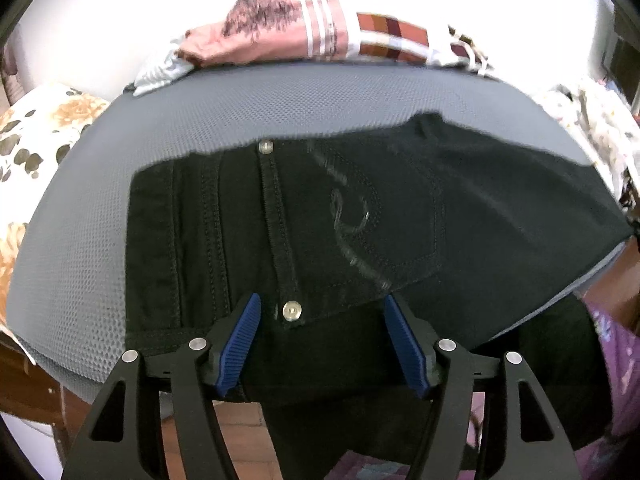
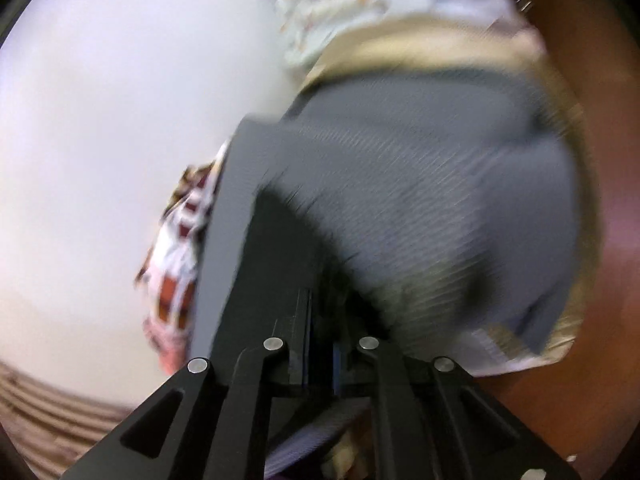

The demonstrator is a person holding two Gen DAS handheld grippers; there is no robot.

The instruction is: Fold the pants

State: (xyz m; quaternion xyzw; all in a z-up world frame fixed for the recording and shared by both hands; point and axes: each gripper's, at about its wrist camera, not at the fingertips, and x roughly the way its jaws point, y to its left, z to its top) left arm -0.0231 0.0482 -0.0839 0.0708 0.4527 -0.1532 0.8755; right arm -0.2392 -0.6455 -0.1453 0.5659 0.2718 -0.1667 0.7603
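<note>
A: Left wrist view shows us the pants (image 1: 320, 216) lying flat on the grey pad (image 1: 80, 240), waistband end toward the pad's left side, legs running off to the right. Their long axis goes left to right across the pad, crosswise to our left claw (image 1: 322, 340).

B: And that claw?

A: Spread, with the blue pads (image 1: 240, 344) well apart. It sits at the pad's near edge, tilted down over the pants, with a snap (image 1: 293, 311) between the pads and black cloth under them. We can't tell whether the tips touch the cloth; nothing is pinched.

B: What about our right claw (image 2: 320, 344)?

A: Its view is badly smeared. The fingers stand nearly pressed together, with only a thin slit between them. Dark cloth lies right at the tips, over the pad's right part, but we cannot tell if any is caught.

B: So which hand is nearer the waist?

A: The left, we judge. The right is out toward the leg end, so the next fold likely turns on bringing that end along the long axis toward the left claw.
</note>
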